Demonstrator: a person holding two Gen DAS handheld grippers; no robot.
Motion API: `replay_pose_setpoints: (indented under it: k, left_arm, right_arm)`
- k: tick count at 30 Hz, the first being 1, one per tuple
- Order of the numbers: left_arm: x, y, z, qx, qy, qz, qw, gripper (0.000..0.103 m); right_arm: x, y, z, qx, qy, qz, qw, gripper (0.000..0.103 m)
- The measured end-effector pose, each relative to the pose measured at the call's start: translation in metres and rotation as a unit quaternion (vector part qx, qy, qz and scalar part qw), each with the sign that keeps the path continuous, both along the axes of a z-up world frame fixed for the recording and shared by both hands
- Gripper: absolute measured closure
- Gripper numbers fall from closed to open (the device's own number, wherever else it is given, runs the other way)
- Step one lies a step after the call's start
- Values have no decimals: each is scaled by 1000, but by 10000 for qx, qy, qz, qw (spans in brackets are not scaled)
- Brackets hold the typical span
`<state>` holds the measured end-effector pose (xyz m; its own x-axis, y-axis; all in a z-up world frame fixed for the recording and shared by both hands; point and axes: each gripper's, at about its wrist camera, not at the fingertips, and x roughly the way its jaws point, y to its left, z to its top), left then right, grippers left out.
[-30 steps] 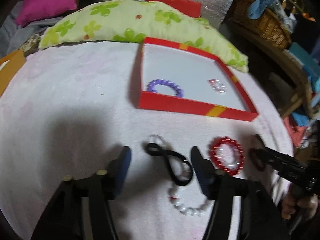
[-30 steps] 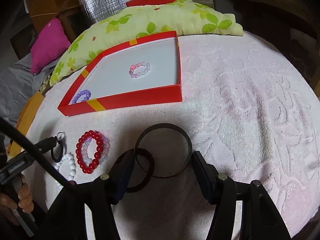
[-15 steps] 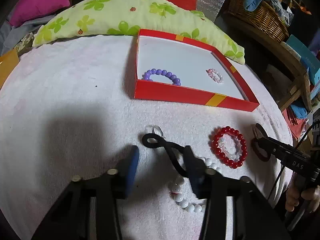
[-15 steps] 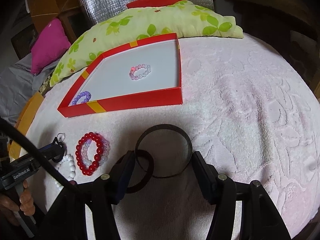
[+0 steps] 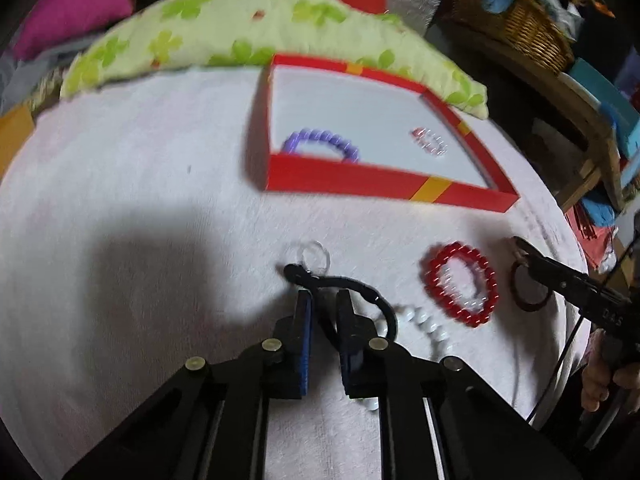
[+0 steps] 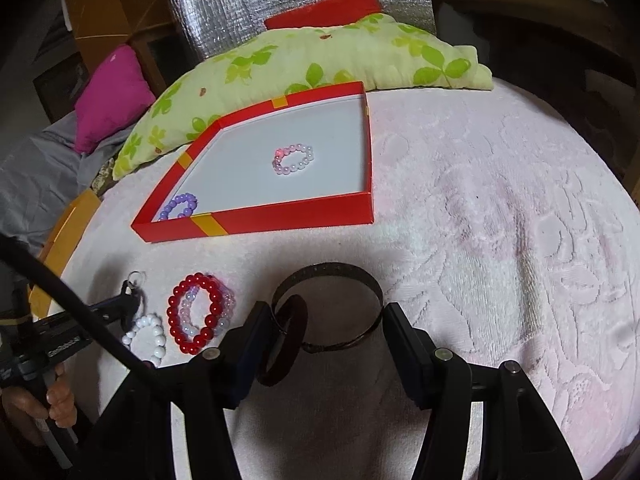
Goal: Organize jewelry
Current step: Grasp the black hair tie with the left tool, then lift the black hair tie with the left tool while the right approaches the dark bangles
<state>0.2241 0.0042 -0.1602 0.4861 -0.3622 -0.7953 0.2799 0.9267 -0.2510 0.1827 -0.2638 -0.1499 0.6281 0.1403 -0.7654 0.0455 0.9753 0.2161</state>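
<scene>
A red tray [image 5: 352, 182] [image 6: 280, 222] on the pink cloth holds a purple bead bracelet [image 5: 320, 144] [image 6: 178, 206] and a pale pink one [image 5: 430, 142] [image 6: 292, 158]. My left gripper [image 5: 324, 304] is shut on a black cord with a clear ring [image 5: 340, 282], which also shows in the right wrist view [image 6: 130, 292]. White beads [image 5: 426, 322] [image 6: 146, 334] and a red bead bracelet [image 5: 460, 284] [image 6: 196, 312] lie beside it. My right gripper [image 6: 324, 318] is open around a dark metal bangle [image 6: 332, 272] and a dark brown ring [image 6: 286, 340].
A green leaf-print pillow [image 5: 224, 32] [image 6: 304, 60] lies behind the tray. A wicker basket [image 5: 516, 20] stands on a wooden shelf at the right. A magenta cushion [image 6: 108, 96] sits at the far left. The round table's edge curves close on both sides.
My left gripper has closed from wide open onto the black cord. My right gripper has stayed open around the bangle and ring.
</scene>
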Motion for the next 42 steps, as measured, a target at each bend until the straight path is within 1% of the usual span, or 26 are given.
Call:
replay_pose_setpoints:
  k: [4,9,12,16,20,22,23,24,27,29,31,32,34,35,36,37,38,39,42]
  left_arm:
    - [0,0,1,-35,28,-41,10000,87]
    - [-3,0,1,-30,-61,-46,10000,87]
    - [-6,1,4,83,-223,-24,9997,94]
    - [-6,6,10,38,-390,59,9992,95]
    - [-6,3,12,60,-450,43,9990,96]
    - [-7,1,13,89,-495,12,9987,96]
    - [-6,0,14,85,-502,0,9987,96]
    - [-6,-1,14,96,-504,-4,9987,96]
    - [-5,1,11,75,-402,25,9992,96]
    - [-4,2,8,67,-342,50,9994,96]
    - [-3,3,6,47,-260,57,9996,96]
    - [-2,4,4,5,-194,62,9998,95]
    - [-1,4,1,-95,-48,49,9999,90]
    - [-1,4,1,-115,-39,46,9999,85]
    - [-1,3,2,-129,-54,31,9999,78]
    - [-2,2,3,-155,-68,14,9999,74]
    - [-2,1,4,-165,-86,16,9998,62]
    - [-2,1,4,-142,-110,42,9998,55]
    - [1,0,1,-91,-147,124,9998,55]
  right_arm:
    - [0,-2,-2,-3,29,3,10000,42]
    - [-3,1,2,24,-85,123,9999,42]
    - [-4,4,3,-36,-114,176,9998,42]
    - [1,1,-3,-61,63,77,9999,42]
    - [6,-5,-8,57,213,-8,9998,41]
    - [8,-2,-8,-9,232,-29,9997,40]
    - [9,-1,-8,-17,255,-21,9997,37]
    - [10,1,-8,-28,258,-16,9997,36]
    - [14,5,-10,-194,279,-19,9994,33]
    - [17,9,-11,-353,254,-10,9991,33]
    - [17,15,-12,-620,244,19,9978,38]
    - [17,16,-12,-668,222,27,9975,39]
    - [17,17,-12,-713,190,19,9973,39]
    - [17,17,-12,-732,165,11,9972,39]
    - [17,17,-11,-724,146,1,9973,39]
    - [17,16,-10,-695,115,-21,9975,39]
    - [16,15,-9,-668,90,-38,9977,39]
    - [15,14,-7,-635,59,-57,9980,39]
    - [14,12,-3,-531,-22,-93,9985,39]
